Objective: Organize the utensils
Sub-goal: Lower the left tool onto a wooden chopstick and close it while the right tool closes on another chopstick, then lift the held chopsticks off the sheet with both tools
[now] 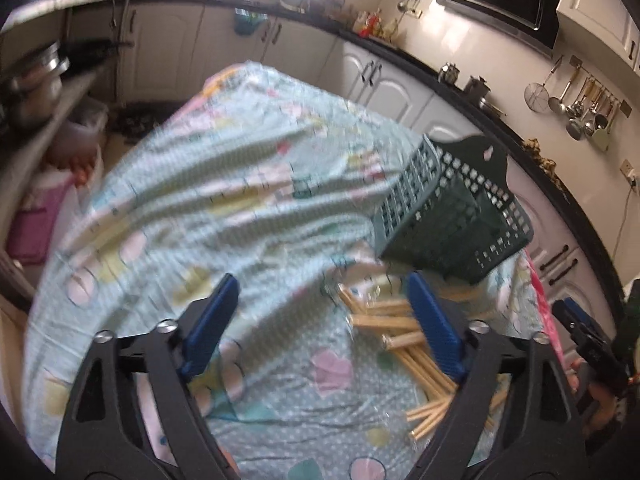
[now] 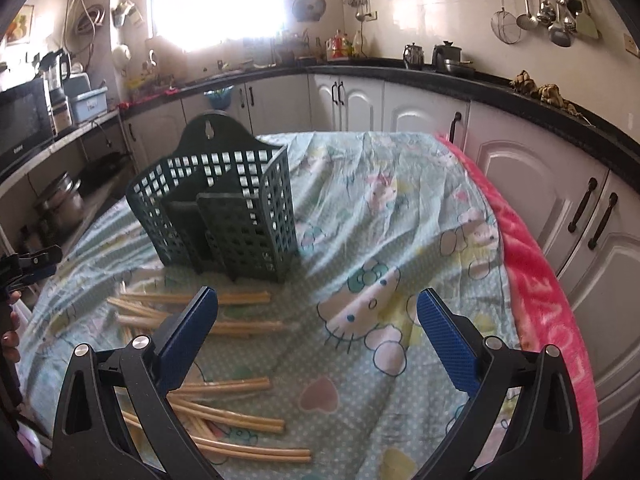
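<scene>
A dark green slotted utensil holder [image 2: 224,216] stands upright on the patterned tablecloth [image 2: 400,240], with dividers inside and nothing visible in it. It also shows in the left wrist view [image 1: 452,208]. Several wooden chopsticks [image 2: 224,392] lie scattered on the cloth in front of the holder; they also show in the left wrist view [image 1: 404,340]. My right gripper [image 2: 318,320] is open and empty, above the cloth just right of the chopsticks. My left gripper [image 1: 324,312] is open and empty, its right finger over the chopsticks. The left gripper also shows at the left edge of the right wrist view [image 2: 28,268].
A pink blanket [image 2: 540,300] hangs along the table's right side. White kitchen cabinets [image 2: 520,168] and a dark counter [image 2: 500,84] curve around behind. Hanging ladles [image 2: 552,12] line the wall. Pots [image 1: 36,80] sit on shelves at the left.
</scene>
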Demonstrator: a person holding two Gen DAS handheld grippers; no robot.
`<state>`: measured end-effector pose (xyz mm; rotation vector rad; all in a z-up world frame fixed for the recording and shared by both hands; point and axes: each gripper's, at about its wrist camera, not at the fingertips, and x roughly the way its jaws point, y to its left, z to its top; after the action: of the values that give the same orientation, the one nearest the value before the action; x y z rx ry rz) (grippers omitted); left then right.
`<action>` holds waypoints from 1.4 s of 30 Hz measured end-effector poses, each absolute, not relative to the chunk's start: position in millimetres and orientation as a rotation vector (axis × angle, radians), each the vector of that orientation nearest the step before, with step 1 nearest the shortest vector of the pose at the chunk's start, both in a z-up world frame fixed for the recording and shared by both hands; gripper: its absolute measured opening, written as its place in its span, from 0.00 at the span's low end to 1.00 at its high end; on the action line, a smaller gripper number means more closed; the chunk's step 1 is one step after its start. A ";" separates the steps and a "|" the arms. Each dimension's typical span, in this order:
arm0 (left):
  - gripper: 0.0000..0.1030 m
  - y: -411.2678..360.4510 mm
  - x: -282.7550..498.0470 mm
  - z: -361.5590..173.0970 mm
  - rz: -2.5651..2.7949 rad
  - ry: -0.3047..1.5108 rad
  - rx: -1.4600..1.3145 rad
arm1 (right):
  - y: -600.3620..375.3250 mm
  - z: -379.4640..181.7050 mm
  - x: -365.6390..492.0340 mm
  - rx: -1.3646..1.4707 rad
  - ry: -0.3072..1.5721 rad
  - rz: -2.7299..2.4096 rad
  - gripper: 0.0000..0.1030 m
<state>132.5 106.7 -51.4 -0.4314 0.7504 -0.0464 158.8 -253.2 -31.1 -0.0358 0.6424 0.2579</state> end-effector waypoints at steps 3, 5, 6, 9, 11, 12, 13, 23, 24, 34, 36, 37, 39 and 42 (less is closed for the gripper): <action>0.67 103.0 134.5 -65.4 -0.108 0.776 -0.495 | -254.7 -41.2 159.3 -0.039 0.670 0.261 0.94; 0.65 99.4 138.7 -73.0 -0.142 0.792 -0.528 | -255.9 -47.1 159.9 -0.039 0.689 0.261 0.93; 0.63 97.4 140.6 -78.2 -0.157 0.804 -0.547 | -256.8 -50.6 160.2 -0.039 0.700 0.264 0.92; 0.59 91.1 147.1 -91.3 -0.185 0.832 -0.575 | -256.2 -59.0 163.1 -0.040 0.725 0.277 0.85; 0.56 87.6 149.5 -97.6 -0.196 0.842 -0.590 | -255.7 -63.0 166.4 -0.034 0.738 0.283 0.83; 0.54 87.4 150.9 -99.8 -0.199 0.846 -0.603 | -254.5 -65.0 169.0 -0.028 0.748 0.293 0.82; 0.53 87.8 151.6 -101.8 -0.204 0.850 -0.618 | -253.4 -66.5 171.1 -0.025 0.755 0.301 0.80; 0.33 84.6 160.7 -111.6 -0.201 0.868 -0.647 | -230.3 -79.7 205.4 0.006 0.858 0.412 0.54; 0.30 85.1 160.9 -112.1 -0.200 0.867 -0.650 | -228.5 -82.6 208.5 0.012 0.875 0.417 0.52; 0.17 83.0 163.6 -116.1 -0.205 0.865 -0.632 | -237.0 -95.1 212.0 0.071 0.894 0.426 0.03; 0.15 81.4 162.9 -115.9 -0.207 0.861 -0.627 | -237.4 -94.7 211.9 0.068 0.885 0.423 0.01; 0.15 81.6 162.3 -115.8 -0.207 0.858 -0.625 | -237.3 -93.6 211.1 0.066 0.878 0.426 0.01; 0.13 81.8 161.3 -115.5 -0.210 0.853 -0.623 | -237.8 -89.4 207.5 0.065 0.856 0.433 0.01; 0.11 82.5 158.3 -112.1 -0.220 0.841 -0.621 | -238.8 -79.2 201.8 0.063 0.825 0.440 0.01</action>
<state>158.3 82.5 -112.1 -0.6212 0.8411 -0.2201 201.8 -238.8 -79.2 0.0626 0.8246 0.4399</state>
